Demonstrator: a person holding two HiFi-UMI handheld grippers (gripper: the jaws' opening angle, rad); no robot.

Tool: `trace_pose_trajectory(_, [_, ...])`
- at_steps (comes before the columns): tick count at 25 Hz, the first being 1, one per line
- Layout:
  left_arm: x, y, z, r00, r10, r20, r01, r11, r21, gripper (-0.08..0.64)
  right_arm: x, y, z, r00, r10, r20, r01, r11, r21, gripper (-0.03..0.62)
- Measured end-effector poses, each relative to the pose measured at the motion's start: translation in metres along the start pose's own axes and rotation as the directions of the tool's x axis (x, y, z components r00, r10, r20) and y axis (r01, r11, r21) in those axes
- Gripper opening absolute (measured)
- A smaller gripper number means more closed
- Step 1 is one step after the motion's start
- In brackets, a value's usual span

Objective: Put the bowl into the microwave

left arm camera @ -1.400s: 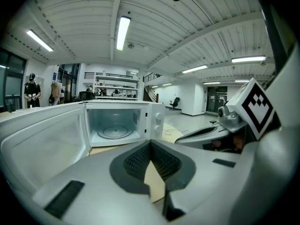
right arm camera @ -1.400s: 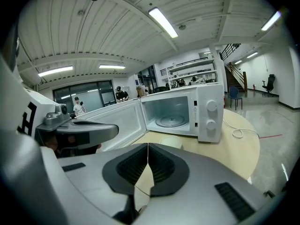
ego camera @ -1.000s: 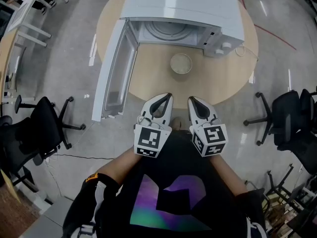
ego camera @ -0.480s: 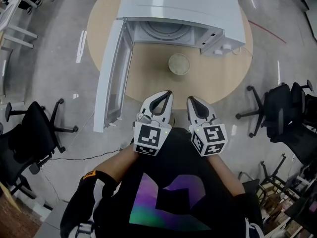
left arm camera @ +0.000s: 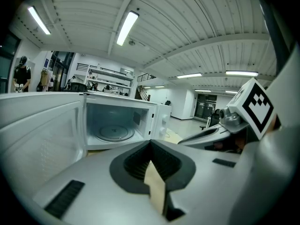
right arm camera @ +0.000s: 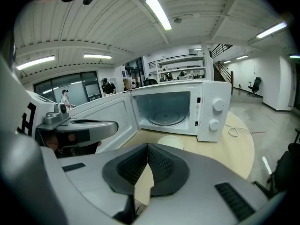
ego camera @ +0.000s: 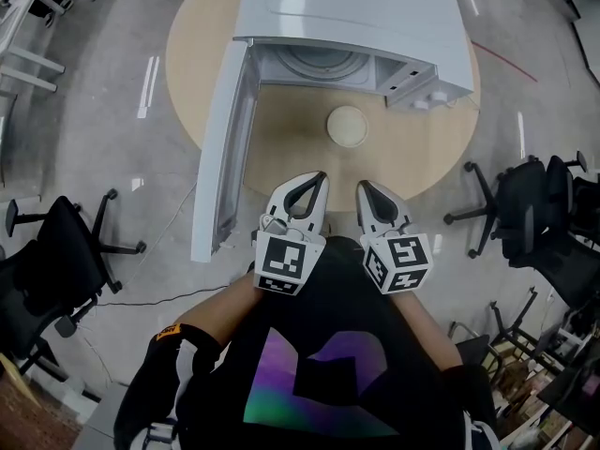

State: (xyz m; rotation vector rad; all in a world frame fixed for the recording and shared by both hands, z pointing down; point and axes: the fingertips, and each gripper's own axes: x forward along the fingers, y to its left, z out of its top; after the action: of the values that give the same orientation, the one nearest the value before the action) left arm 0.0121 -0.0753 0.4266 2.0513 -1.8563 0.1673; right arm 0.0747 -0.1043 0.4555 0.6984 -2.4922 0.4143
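Note:
A pale, empty bowl (ego camera: 347,127) sits on the round wooden table (ego camera: 422,148), just in front of the white microwave (ego camera: 366,17). The microwave's door (ego camera: 223,148) stands swung open to the left, showing the glass turntable (ego camera: 314,64). My left gripper (ego camera: 317,180) and right gripper (ego camera: 362,187) hang side by side at the table's near edge, short of the bowl, both shut and holding nothing. In the right gripper view the bowl (right arm camera: 171,142) lies beyond the closed jaws, before the open microwave (right arm camera: 213,114). The left gripper view shows the microwave's cavity (left arm camera: 115,125); the bowl is hidden there.
Black office chairs stand on the floor to the left (ego camera: 56,261) and the right (ego camera: 534,214) of the table. A white cable (ego camera: 436,97) lies by the microwave's right front corner. People (left arm camera: 22,74) stand far off in the hall.
The head camera has shifted a little, so the table sits slightly differently in view. Both grippers keep the same shut pose at the near edge, and the bowl stays where it was.

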Motion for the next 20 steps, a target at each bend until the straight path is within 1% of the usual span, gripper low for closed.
trace_pose_trajectory(4, [-0.001,0.005,-0.003,1.000,-0.004,-0.004,0.004,1.000,0.004,0.048,0.004,0.006,-0.002,1.000,0.000,0.003,-0.001,1.000,0.005,0.017])
trace_pose_trajectory(8, [0.001,0.009,-0.003,1.000,0.010,-0.010,-0.010,1.000,0.003,0.048,0.007,0.002,-0.003,1.000,0.008,0.005,-0.008,1.000,0.017,0.017])
trace_pose_trajectory(14, [0.013,0.012,0.002,0.998,0.062,-0.012,-0.062,0.998,0.002,0.048,0.014,-0.011,0.001,0.999,0.047,0.003,-0.047,0.999,0.007,0.017])
trace_pose_trajectory(20, [0.031,0.015,0.018,0.992,0.128,-0.003,-0.128,0.992,0.007,0.048,0.023,-0.033,0.016,0.995,0.096,0.002,-0.096,0.995,-0.011,0.017])
